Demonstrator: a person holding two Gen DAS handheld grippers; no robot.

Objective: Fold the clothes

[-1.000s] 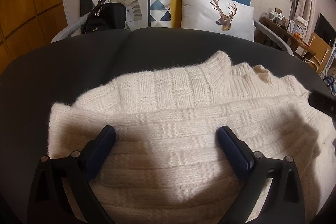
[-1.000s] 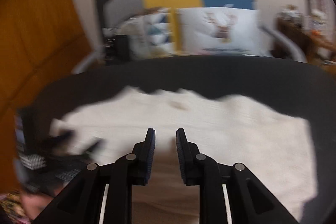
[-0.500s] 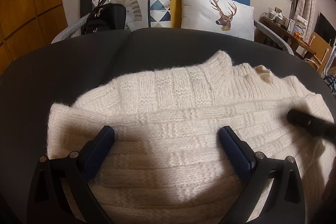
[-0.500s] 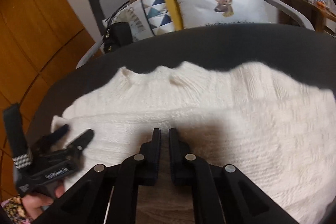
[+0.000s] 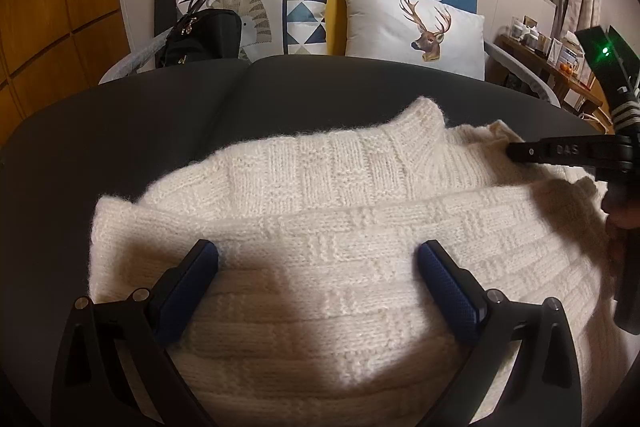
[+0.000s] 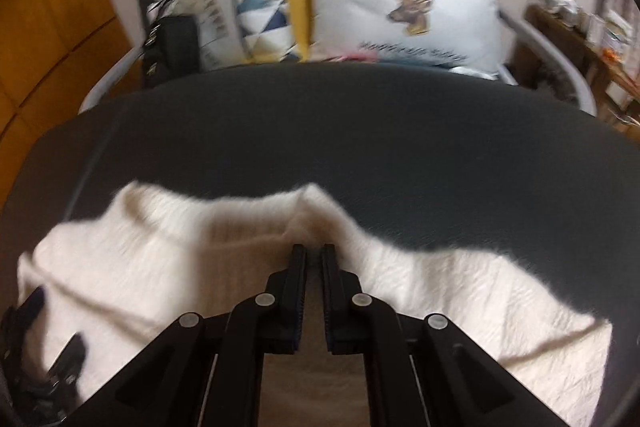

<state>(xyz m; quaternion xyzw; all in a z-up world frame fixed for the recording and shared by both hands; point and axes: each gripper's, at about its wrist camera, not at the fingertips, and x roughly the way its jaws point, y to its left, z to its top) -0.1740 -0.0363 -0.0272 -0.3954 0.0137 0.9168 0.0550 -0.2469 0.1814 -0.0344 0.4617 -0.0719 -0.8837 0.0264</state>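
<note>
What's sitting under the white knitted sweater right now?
The sweater lies on a dark grey tabletop, bare around its far and left edges. It is folded over itself, so a lower knit layer shows below the fold. Whatever lies beneath the middle is covered.

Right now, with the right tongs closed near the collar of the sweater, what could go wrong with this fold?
1. The right tongs look shut on little or no knit at the collar, so a pull may slip off.
2. The left tongs hang open over the sweater, so it may slide on the dark table.
3. The folded layer could bunch.
</note>
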